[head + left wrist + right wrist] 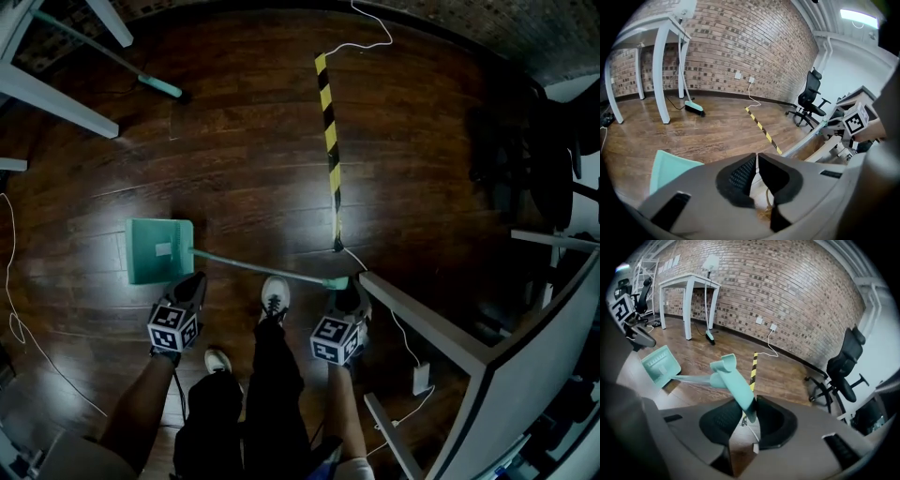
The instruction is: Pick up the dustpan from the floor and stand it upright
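The teal dustpan (159,250) has a long pale shaft that runs right to a teal grip (336,282). In the right gripper view that grip (733,380) slants up out of my right gripper (749,405), which is shut on its end, and the pan (658,363) hangs at the far left. In the head view my right gripper (352,292) is at the shaft's right end. My left gripper (194,281) is by the pan's near right corner. Its tips (757,157) meet with nothing seen between them. The pan (670,168) shows to their left and the shaft (806,139) emerges at their right.
A broom (159,86) leans by white table legs (56,98) at the back left. Yellow-black tape (328,131) crosses the wooden floor. A pale desk (441,328) and cable (405,339) stand close on the right. An office chair (811,101) is beyond. The person's shoe (275,295) is between the grippers.
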A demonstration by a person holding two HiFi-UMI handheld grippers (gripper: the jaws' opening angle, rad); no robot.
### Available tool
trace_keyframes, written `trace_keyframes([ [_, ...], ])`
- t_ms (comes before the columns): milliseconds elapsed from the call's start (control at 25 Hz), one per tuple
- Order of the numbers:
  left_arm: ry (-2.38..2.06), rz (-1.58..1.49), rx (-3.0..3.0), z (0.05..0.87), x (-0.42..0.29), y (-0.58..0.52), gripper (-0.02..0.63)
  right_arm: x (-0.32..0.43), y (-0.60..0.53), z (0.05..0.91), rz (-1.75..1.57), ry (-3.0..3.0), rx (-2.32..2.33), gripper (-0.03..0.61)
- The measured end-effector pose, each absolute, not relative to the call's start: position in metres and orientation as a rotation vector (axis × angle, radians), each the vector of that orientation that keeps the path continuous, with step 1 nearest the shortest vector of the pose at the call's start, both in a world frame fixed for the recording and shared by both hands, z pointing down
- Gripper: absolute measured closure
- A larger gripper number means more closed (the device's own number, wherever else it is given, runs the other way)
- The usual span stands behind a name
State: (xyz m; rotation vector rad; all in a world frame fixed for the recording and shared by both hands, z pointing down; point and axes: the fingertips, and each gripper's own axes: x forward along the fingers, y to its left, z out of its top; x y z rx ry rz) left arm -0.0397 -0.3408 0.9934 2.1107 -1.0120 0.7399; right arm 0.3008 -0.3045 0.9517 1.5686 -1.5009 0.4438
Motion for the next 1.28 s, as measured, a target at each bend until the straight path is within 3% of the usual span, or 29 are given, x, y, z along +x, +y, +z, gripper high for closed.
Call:
trace_keyframes([
  [200,-1.053,0.74,2.085,0.923,-0.056,-0.337,0.591,0.286,-0.3,0.863,0.42,-1.42,1.584,0.479],
  [560,-1.182,0.687,2.063,0.828,-0.104,-0.332,0.591,0.208,-0.316,0.781,0.364,-1.459,1.482,0.411],
  [760,-1.292,0.683,2.04,0.788,-0.14,-0.326,0.591,0.15,-0.327,0.762,0.224,-1.562,1.221,0.382],
  [920,-1.32,0.709,2.033,0.764,-0.158,-0.296,0.591,0.109,-0.31,0.749,0.311,-1.669,1.114,0.374],
  [1280,-1.405,0.702,2.022,0.708,-0.177,-0.26,0.591,0.079,-0.302,0.714,0.236,-1.785,0.996,0.374],
])
